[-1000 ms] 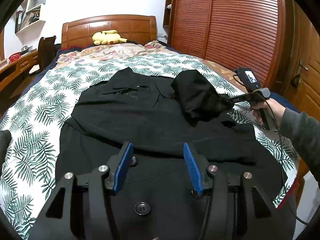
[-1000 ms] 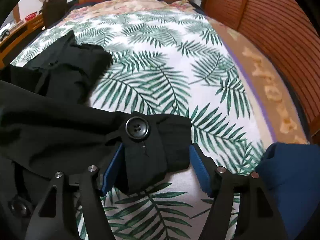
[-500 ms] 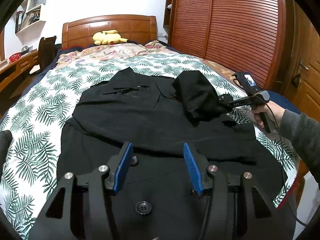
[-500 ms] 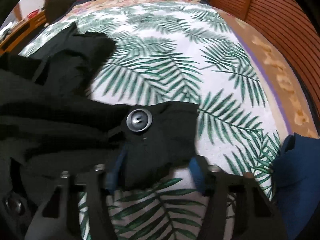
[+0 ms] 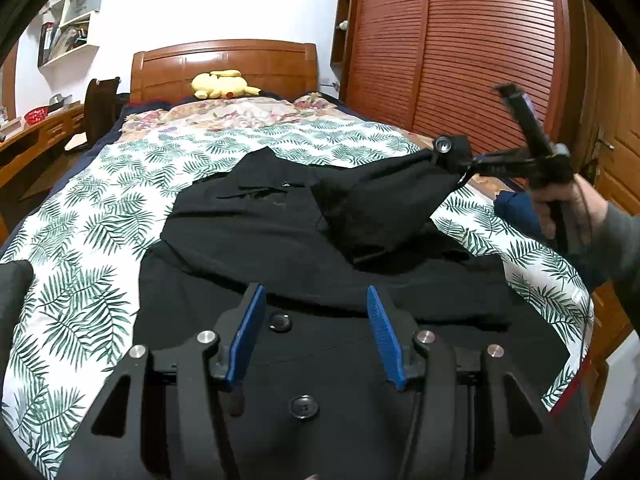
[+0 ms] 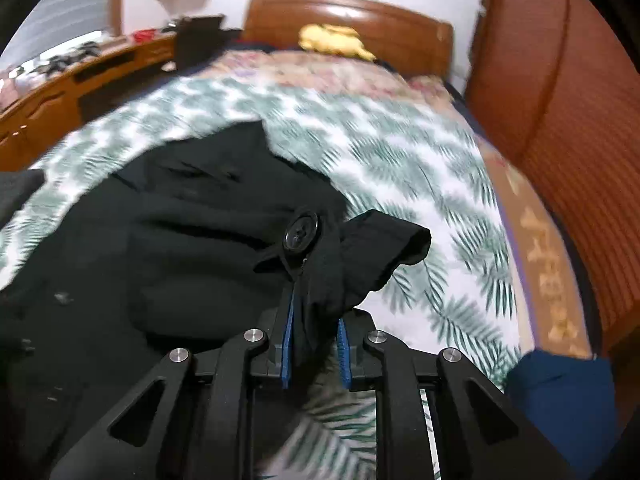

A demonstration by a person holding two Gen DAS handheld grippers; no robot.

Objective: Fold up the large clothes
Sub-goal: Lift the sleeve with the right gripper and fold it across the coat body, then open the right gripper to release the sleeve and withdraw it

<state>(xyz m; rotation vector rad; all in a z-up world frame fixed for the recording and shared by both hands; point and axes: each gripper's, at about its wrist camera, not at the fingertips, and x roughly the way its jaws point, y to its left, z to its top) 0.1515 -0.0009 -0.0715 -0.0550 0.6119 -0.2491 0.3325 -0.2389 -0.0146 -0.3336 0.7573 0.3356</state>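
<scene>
The black coat [image 5: 304, 248] lies spread across the palm-leaf bedspread [image 5: 80, 264] of the bed, collar end towards the headboard, so its whole shape can be worked from the foot end.

The right gripper [image 6: 316, 340] has its blue fingers [image 6: 287, 340] drawn close together, having just been closing, and they pinch the sleeve cuff [image 6: 360, 256]. The cloth bunches between the pads, and the cuff button [image 6: 301, 233] sits just beyond the fingertips. Gripping at the very end of the sleeve gives control of its full length. In the left wrist view the right gripper [image 5: 468, 164] holds the cuff above the coat, with the sleeve [image 5: 380, 208] hanging down from it to the shoulder. That is probably so the sleeve can be swung in over the body of the coat.

The left gripper [image 5: 316, 320] has its fingers [image 5: 246, 336] spread with nothing between them. It hovers over the coat's lower front, a coat button [image 5: 280, 322] visible between the fingers. It seems ready to steady the fabric.
</scene>
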